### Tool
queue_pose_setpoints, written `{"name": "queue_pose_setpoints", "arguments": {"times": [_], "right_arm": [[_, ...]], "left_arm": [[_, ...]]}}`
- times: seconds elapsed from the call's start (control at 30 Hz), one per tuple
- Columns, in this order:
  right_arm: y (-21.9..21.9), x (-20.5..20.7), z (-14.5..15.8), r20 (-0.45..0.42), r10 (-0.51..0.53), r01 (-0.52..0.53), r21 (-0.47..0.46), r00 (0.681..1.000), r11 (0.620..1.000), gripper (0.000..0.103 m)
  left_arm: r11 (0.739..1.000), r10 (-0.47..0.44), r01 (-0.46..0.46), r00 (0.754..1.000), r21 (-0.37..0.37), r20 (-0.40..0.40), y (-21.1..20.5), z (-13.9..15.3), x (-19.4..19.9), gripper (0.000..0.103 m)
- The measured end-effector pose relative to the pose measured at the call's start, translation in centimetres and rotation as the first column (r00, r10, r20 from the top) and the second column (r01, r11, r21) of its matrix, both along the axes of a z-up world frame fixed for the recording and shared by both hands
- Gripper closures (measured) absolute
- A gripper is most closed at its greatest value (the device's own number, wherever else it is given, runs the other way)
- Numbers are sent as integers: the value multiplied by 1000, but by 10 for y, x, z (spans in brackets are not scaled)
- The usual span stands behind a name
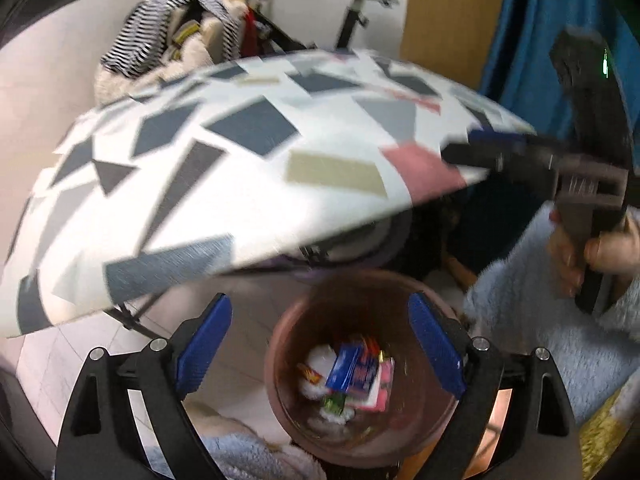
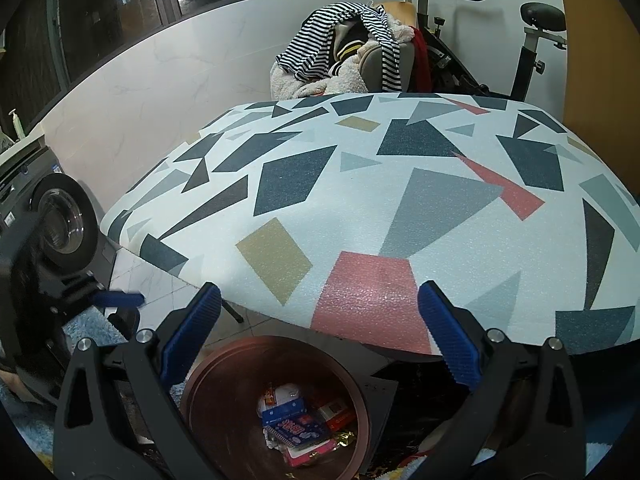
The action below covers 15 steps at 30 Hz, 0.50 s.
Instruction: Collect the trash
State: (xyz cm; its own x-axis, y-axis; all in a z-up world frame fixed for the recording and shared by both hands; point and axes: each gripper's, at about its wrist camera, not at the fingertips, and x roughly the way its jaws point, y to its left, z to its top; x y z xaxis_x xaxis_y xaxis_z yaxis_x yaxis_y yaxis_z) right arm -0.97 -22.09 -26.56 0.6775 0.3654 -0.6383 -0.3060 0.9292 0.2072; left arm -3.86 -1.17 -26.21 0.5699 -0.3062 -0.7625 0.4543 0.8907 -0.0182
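Now, left tool [image 1: 320, 346]: fingers spread wide, gripping nothing, above the bin.
Right tool [image 2: 320, 336]: also spread, gripping nothing.
Bin [image 2: 224, 420]: brown, on the floor beside the patterned counter [image 2: 380, 208].
Trash [image 2: 298, 428]: wrappers and packets piled inside the bin's bottom.

The table [image 2: 400, 208] is white with grey, navy, pink and tan shapes; the bin [image 2: 224, 412] is reddish-brown.
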Motion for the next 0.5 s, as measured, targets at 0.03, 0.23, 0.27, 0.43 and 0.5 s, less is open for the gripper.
{"name": "queue_pose_setpoints", "arguments": {"times": [0.03, 0.23, 0.27, 0.43, 0.5], "right_arm": [[2, 0, 4, 2, 1, -1, -10, 1000, 1000, 6], [10, 0, 36, 44, -12, 16, -73, 999, 997, 6], [11, 1, 40, 44, -12, 15, -74, 999, 997, 6], [14, 4, 69, 69, -16, 23, -108, 997, 994, 6], [16, 4, 83, 83, -23, 33, -120, 996, 992, 6]], "left_arm": [[1000, 23, -22, 999, -22, 32, 5, 10, 0, 14], [987, 133, -115, 976, -108, 174, 26, 69, 0, 7], [985, 151, -128, 966, -118, 208, 29, 83, -1, 6], [974, 218, -180, 918, -139, 332, 35, 139, -6, 6], [971, 234, -196, 905, -140, 354, 36, 154, -6, 6]]}}
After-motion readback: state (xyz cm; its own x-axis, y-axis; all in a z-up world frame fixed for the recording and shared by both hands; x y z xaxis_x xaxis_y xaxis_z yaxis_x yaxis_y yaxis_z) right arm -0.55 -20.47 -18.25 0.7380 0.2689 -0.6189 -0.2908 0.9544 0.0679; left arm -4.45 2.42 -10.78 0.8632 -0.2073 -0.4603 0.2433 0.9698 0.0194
